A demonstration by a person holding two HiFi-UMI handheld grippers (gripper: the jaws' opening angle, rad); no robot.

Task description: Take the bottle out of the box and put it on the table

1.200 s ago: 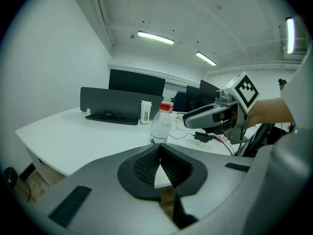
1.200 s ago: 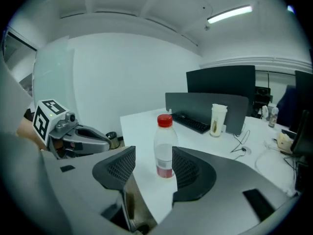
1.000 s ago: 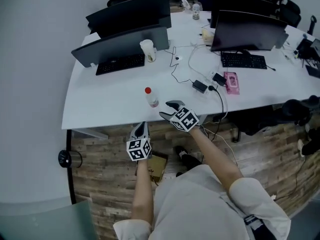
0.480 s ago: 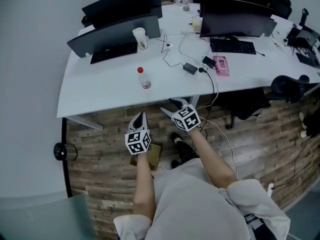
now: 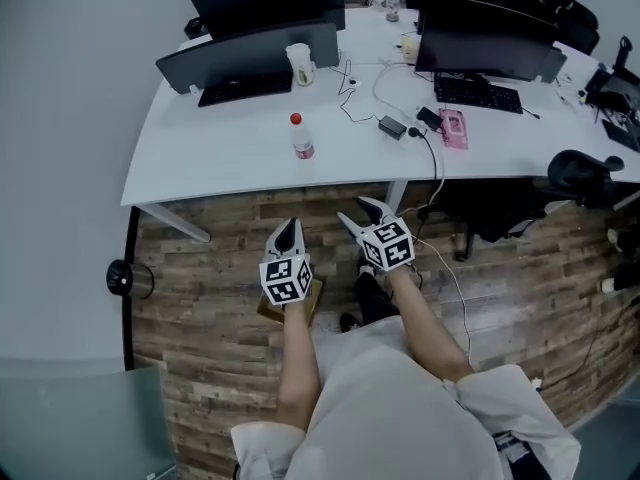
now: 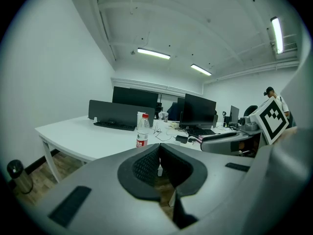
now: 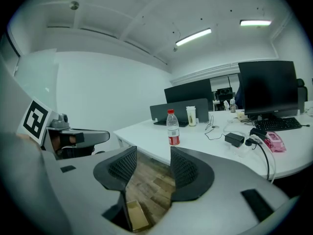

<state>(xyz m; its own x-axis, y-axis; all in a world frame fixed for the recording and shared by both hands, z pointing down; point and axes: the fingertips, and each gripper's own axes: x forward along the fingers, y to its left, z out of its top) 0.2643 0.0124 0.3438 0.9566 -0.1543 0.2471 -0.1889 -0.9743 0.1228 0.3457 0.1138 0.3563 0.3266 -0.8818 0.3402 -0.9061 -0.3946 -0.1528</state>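
A clear bottle point(image 5: 301, 138) with a red cap and red label stands upright on the white table point(image 5: 220, 163); both gripper views show this bottle point(image 6: 143, 131) point(image 7: 172, 128) ahead. A small brown cardboard box point(image 5: 313, 298) lies on the wooden floor, mostly hidden under my left gripper point(image 5: 288, 232); the right gripper view shows the box point(image 7: 134, 214) below the jaws. My left gripper point(image 6: 158, 153) is shut, pads touching, holding nothing. My right gripper point(image 5: 362, 214) point(image 7: 154, 168) is open and empty; its jaws have just been closing slightly. Both hang over the floor, short of the table edge.
Monitors point(image 5: 250, 53), keyboards point(image 5: 488, 94), a paper cup point(image 5: 299, 64), a power adapter with cables point(image 5: 392, 126) and a pink item point(image 5: 455, 128) sit on the table. A dark bin point(image 5: 120, 279) stands on the floor at left, office chairs point(image 5: 585, 173) at right.
Both grippers have drawn back from the table edge toward the person, now over the floor. The bottle has stayed where it stands on the table.
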